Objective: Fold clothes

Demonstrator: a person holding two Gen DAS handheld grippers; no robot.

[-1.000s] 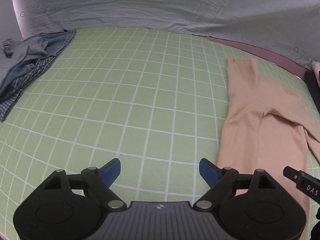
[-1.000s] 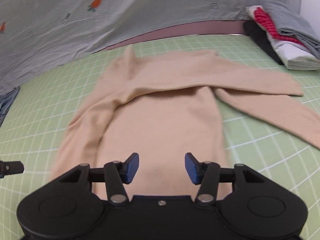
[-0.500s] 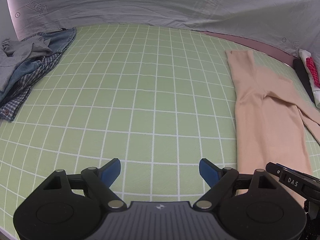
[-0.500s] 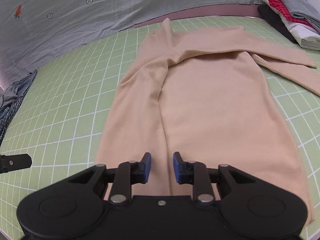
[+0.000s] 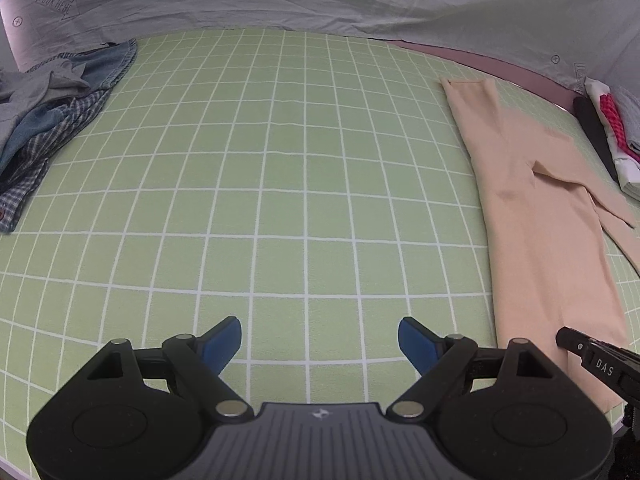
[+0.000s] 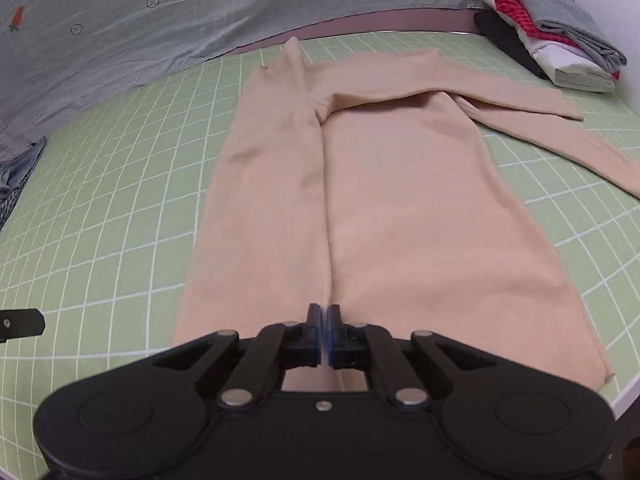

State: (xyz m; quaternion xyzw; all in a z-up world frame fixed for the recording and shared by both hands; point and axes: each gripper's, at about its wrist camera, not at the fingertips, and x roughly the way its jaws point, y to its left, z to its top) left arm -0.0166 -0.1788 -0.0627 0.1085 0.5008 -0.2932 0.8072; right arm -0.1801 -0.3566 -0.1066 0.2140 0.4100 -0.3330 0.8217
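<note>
Directly under right tool (image 6: pixel 324 326), beige garment (image 6: pixel 384 200)

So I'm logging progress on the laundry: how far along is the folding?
Done: a folded stack sits at the mat's far right corner. In hand: the beige sweater lies flat, one side folded inward, the right gripper shut at its near hem; the left gripper is open over bare mat. Left: finishing the sweater, then the unfolded pile at far left.
</note>
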